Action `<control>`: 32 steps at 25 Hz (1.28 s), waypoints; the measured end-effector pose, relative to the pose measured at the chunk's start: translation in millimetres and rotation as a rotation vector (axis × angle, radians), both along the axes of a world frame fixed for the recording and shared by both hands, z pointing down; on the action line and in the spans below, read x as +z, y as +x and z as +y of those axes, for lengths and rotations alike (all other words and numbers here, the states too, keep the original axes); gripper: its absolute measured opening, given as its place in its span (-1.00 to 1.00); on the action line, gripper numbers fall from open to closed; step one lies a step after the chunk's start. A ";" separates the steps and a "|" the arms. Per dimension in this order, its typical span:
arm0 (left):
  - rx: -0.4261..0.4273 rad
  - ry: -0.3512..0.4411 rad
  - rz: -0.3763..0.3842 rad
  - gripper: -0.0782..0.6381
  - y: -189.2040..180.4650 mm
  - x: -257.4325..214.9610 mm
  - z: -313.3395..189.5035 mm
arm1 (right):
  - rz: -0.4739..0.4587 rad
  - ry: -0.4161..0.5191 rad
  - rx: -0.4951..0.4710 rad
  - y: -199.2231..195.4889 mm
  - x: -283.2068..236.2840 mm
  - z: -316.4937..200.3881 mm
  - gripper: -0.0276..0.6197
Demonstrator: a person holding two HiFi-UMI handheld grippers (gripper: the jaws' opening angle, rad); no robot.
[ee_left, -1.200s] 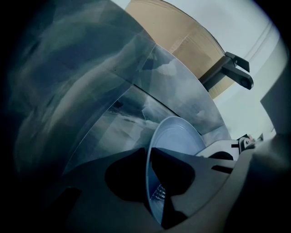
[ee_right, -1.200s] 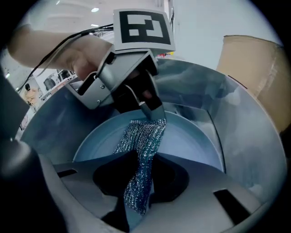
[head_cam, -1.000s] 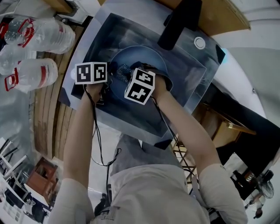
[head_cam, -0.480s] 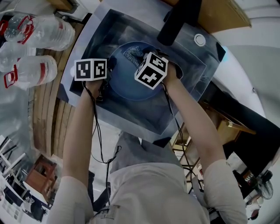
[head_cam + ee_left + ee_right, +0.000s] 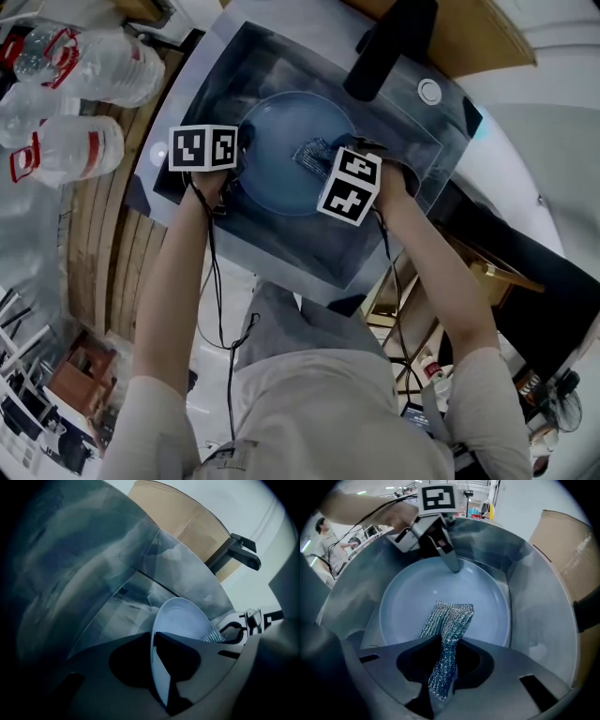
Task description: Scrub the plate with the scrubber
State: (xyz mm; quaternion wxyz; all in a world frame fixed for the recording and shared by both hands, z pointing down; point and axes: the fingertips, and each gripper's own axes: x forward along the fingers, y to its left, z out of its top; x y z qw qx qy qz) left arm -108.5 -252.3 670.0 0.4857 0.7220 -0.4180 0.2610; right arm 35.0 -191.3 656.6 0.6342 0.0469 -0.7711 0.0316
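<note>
A pale blue plate (image 5: 281, 155) lies in the steel sink (image 5: 403, 155). My left gripper (image 5: 236, 157) is shut on its left rim; in the left gripper view the plate (image 5: 180, 618) stands edge-on between the jaws of that gripper (image 5: 153, 639). My right gripper (image 5: 319, 161) is shut on a silvery mesh scrubber (image 5: 307, 152), which rests on the right part of the plate. Seen from the right gripper (image 5: 443, 656), the scrubber (image 5: 450, 618) hangs forward onto the plate (image 5: 408, 606), and the left gripper (image 5: 452, 564) clamps the far rim.
A dark faucet (image 5: 380, 42) reaches over the sink's far side, with a round button (image 5: 428, 91) beside it. Plastic water bottles (image 5: 84, 66) lie on the wooden boards to the left. A cardboard box (image 5: 569, 550) stands behind the sink. A person (image 5: 328, 541) is in the background.
My right gripper has swept the scrubber across the plate, from the left-centre up to the far part, then down to the right side. The left gripper has kept its hold on the rim.
</note>
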 end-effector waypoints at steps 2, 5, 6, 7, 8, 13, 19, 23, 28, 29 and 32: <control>-0.014 -0.005 0.012 -0.64 -0.6 0.5 -0.4 | -0.065 -0.052 -0.046 -17.9 1.3 27.3 -0.60; -0.024 -0.014 0.031 -0.63 -0.5 0.0 -0.7 | -0.148 -0.080 -0.127 -48.1 2.5 58.6 -0.59; -0.018 -0.012 0.028 -0.63 0.3 -0.1 -0.3 | -0.166 -0.069 -0.152 -57.9 2.4 64.1 -0.59; -0.011 -0.009 0.022 -0.63 0.9 -0.1 0.1 | -0.185 -0.053 -0.168 -68.0 2.2 67.0 -0.59; -0.005 -0.005 0.017 -0.63 1.2 -0.1 0.2 | -0.205 -0.035 -0.173 -78.3 1.9 67.1 -0.59; -0.011 -0.013 0.030 -0.63 0.4 0.2 -0.1 | -0.275 0.012 -0.110 -109.4 1.9 42.4 -0.59; 0.008 0.008 0.002 -0.63 0.3 -0.5 -1.9 | -0.265 -0.038 0.001 -99.0 6.4 -11.0 -0.58; -0.022 -0.011 0.042 -0.64 -1.4 0.1 -1.5 | -0.220 0.057 0.079 -77.0 2.8 -59.6 -0.59; -0.029 -0.010 0.047 -0.64 -0.5 -0.1 -1.9 | -0.034 0.191 0.137 -14.9 4.2 -85.8 -0.61; -0.032 -0.010 0.049 -0.64 -0.5 -0.3 -2.2 | 0.004 0.187 0.142 -4.4 3.8 -83.0 -0.61; -0.044 -0.014 0.048 -0.64 -2.0 0.1 -1.3 | 0.089 0.116 0.119 12.9 2.1 -53.9 -0.61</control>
